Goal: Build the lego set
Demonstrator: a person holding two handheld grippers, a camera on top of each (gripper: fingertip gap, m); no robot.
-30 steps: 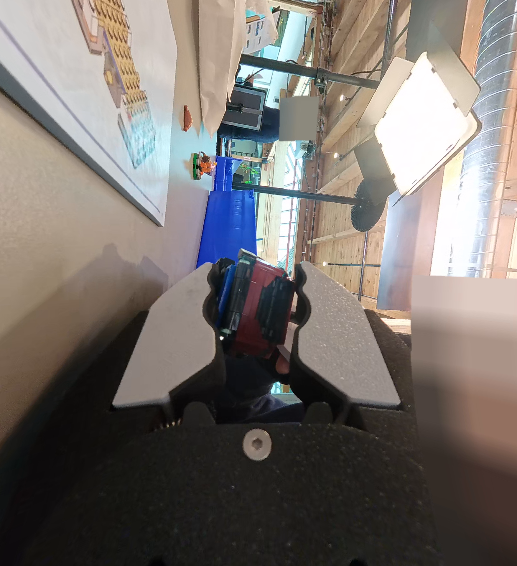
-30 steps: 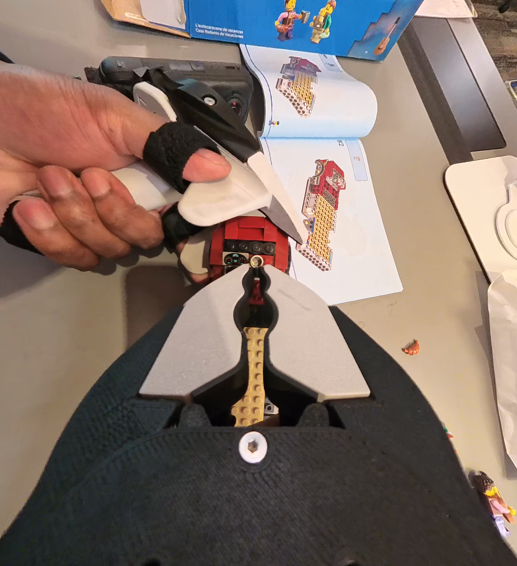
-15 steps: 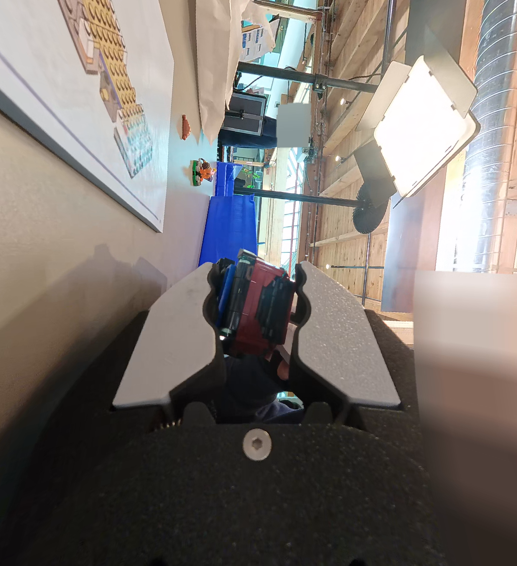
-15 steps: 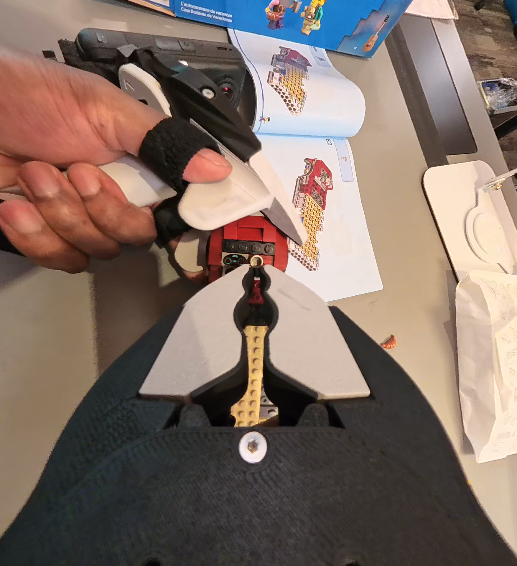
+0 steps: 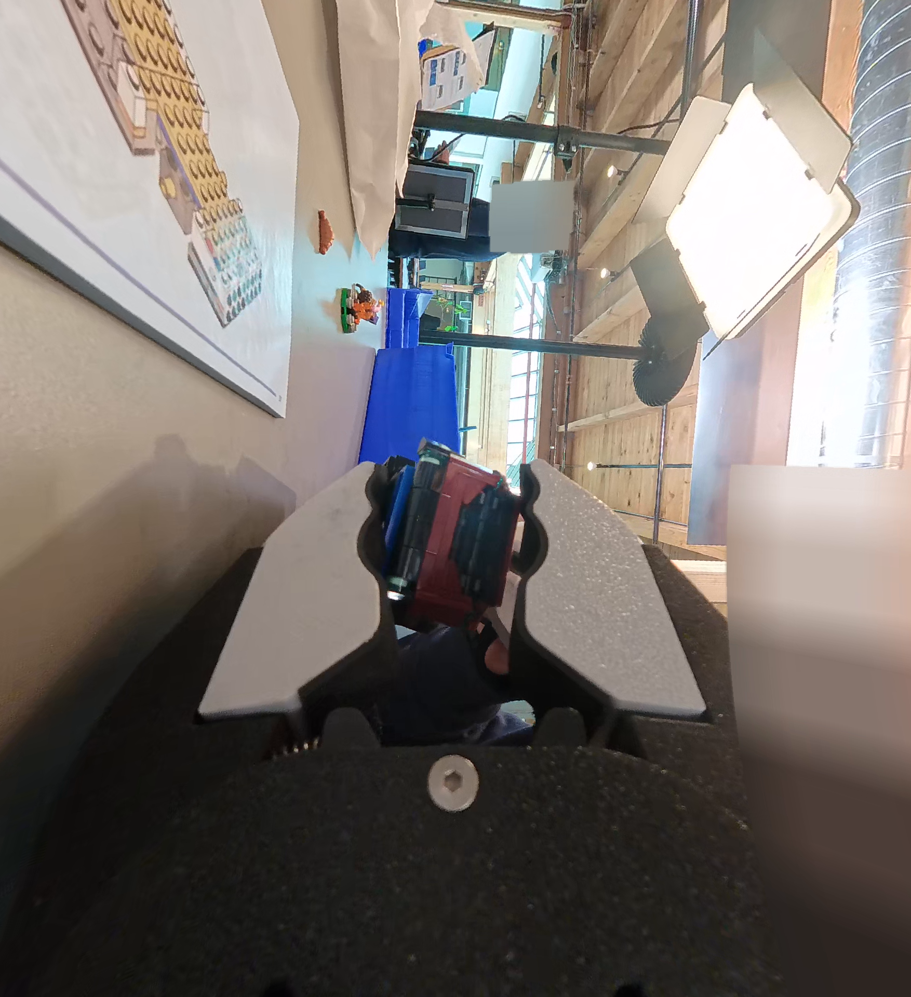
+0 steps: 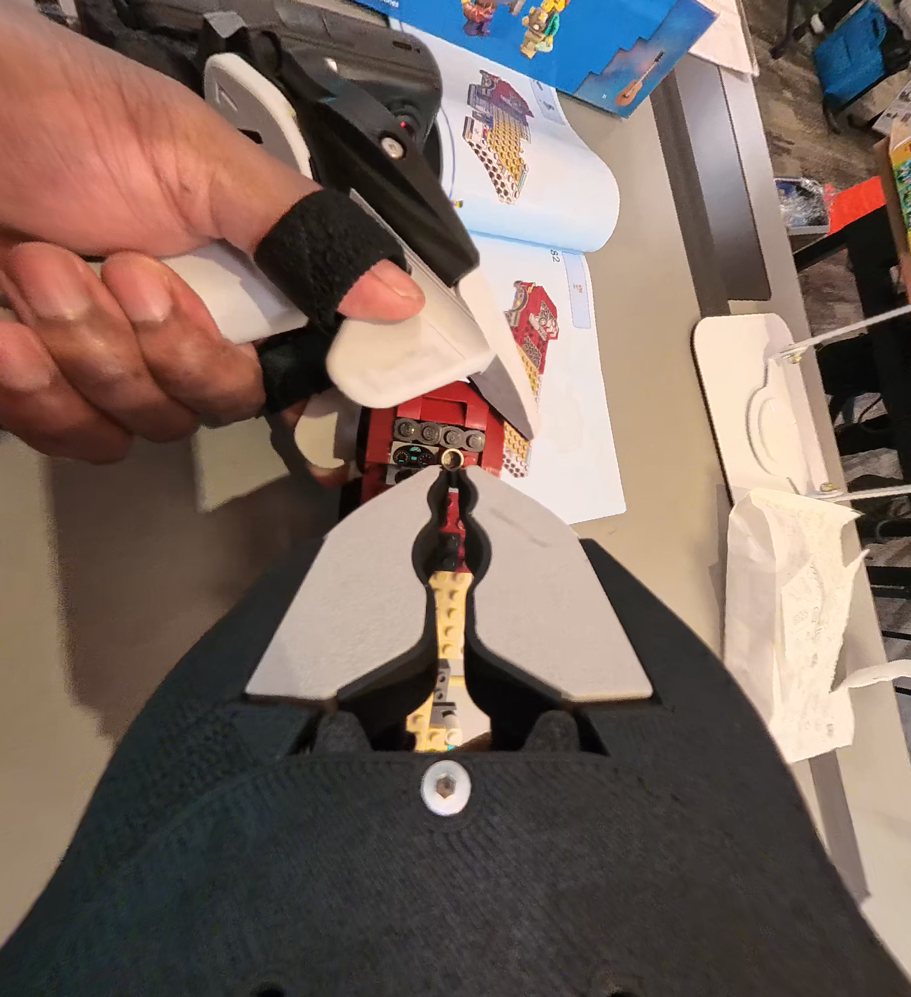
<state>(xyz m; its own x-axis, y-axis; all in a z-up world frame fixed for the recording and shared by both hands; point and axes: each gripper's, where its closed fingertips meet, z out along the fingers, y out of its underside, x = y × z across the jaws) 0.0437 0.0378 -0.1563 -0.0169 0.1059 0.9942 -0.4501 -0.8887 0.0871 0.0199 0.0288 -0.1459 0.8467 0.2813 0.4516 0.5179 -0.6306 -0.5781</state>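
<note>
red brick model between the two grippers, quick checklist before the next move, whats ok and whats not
1. Left gripper clamped on the red brick model: ok, both fingers sit against its sides.
2. Right gripper shut on the small gold ring piece: ok, the tips meet just behind it.
3. Gold ring piece lined up with the model's dashboard: ok, it sits right beside the gauge tile; whether it is seated, cannot tell.
4. Model clear of the table: cannot tell.
5. Hand firm on the left gripper's handle: ok, fingers are wrapped round it.
6. Instruction booklet in sight: ok, open beyond the model.
</note>
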